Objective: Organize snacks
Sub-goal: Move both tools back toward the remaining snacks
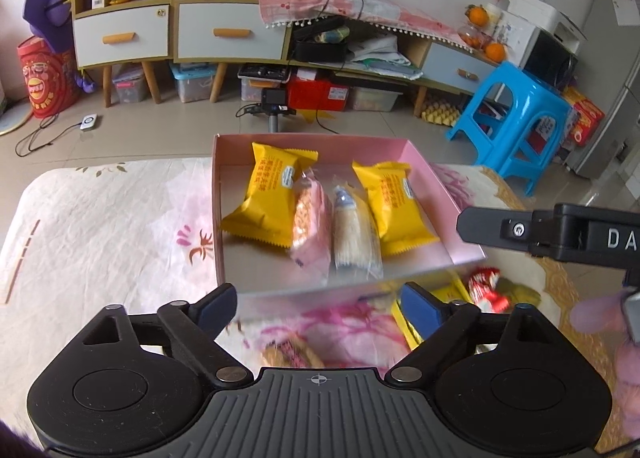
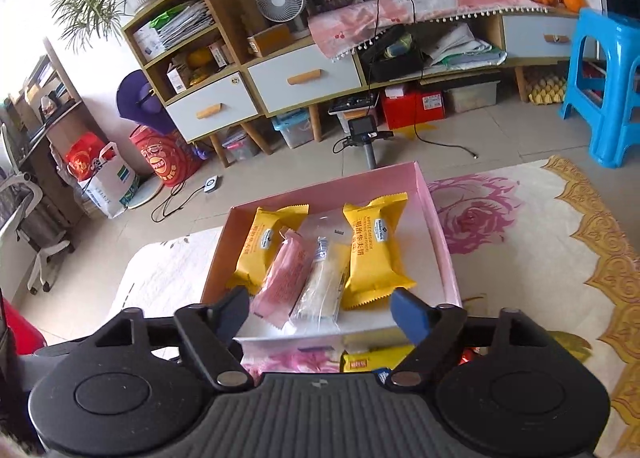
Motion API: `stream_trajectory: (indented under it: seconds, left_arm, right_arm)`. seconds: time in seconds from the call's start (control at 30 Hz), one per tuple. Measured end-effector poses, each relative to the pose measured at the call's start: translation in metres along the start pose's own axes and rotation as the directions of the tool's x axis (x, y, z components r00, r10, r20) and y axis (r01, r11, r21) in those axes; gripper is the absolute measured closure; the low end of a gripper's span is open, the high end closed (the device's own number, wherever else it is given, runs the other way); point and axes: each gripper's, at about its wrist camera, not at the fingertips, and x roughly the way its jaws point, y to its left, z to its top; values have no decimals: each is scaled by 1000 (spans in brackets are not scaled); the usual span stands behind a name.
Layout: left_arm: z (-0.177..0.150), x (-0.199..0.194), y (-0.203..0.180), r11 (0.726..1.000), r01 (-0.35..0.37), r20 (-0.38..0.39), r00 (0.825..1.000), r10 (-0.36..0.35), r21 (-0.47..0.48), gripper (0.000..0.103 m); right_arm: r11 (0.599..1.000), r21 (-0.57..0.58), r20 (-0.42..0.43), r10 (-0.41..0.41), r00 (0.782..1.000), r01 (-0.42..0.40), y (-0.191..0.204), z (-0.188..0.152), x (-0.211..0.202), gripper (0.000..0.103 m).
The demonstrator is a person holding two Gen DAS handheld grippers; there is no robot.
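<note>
A flowery cloth (image 1: 100, 225) is spread under a pink box (image 1: 436, 177). Four snacks are laid inside: two yellow packs (image 1: 266, 193), a pink one (image 1: 310, 225), a clear one (image 1: 354, 234). Both the left gripper (image 1: 318, 304) and right gripper (image 2: 320, 310) are held wide with nothing in them.

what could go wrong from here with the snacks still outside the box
1. The yellow packet lies tight against the pink box's near wall, so a finger may shove the box.
2. The red-wrapped snack lies close to it; a wide-open left gripper might catch both.
3. The right gripper works close by; collision is possible.
</note>
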Motion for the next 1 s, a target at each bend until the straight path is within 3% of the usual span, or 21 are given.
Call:
stream_trajectory:
  seconds: [0.13, 0.57, 0.73, 1.0]
  left_arm:
    - [-8, -13, -2, 1000, -9, 2, 1000, 9, 1, 7]
    - [-44, -28, 10, 999, -22, -33, 999, 21, -37, 3]
    - [-60, -27, 20, 998, -45, -56, 998, 42, -50, 3]
    - [-80, -36, 24, 999, -36, -35, 999, 35, -24, 3]
  right_arm:
    - [999, -31, 6, -23, 1000, 23, 4, -3, -12, 19]
    - [997, -62, 56, -42, 998, 46, -5, -25, -40, 11]
    - [990, -102, 51, -93, 994, 98, -14, -37, -44, 10]
    - [984, -150, 64, -86, 994, 95, -27, -57, -58, 10]
